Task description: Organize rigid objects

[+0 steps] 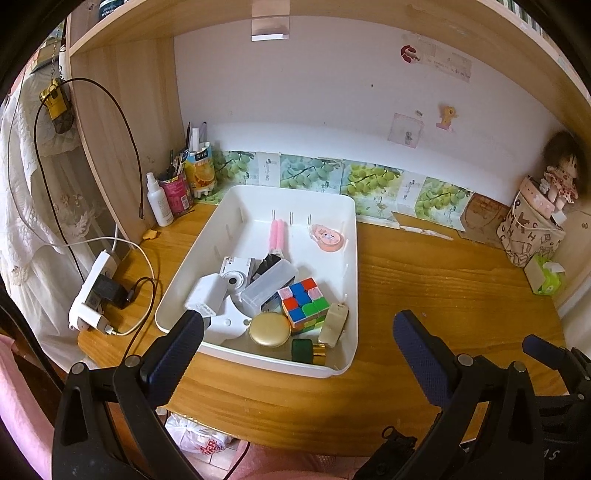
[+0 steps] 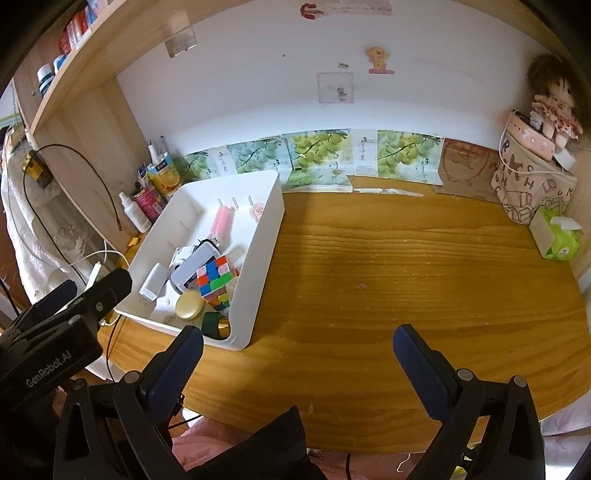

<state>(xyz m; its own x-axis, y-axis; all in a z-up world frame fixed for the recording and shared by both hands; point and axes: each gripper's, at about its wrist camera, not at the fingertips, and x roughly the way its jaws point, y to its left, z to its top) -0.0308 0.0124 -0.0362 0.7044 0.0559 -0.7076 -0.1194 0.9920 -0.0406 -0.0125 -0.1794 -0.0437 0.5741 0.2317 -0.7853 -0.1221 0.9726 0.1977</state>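
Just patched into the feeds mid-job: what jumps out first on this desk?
The white tray on the left half of the wooden desk, its near end piled with clutter, above all a bright scrambled puzzle cube beside a gold round compact. Both grippers, left and right, hover open and empty. A doll sits in the far right corner.

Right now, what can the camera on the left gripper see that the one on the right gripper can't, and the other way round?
Only the left wrist view shows the white power strip with its black plug, and the beige lighter-like piece by the tray's near right wall. Only the right wrist view shows the shelf boxes at top left and the left gripper's black body, seen from outside. Both show the white tray, the colour cube, the gold round case, the doll, and open jaws on the left gripper and right gripper.
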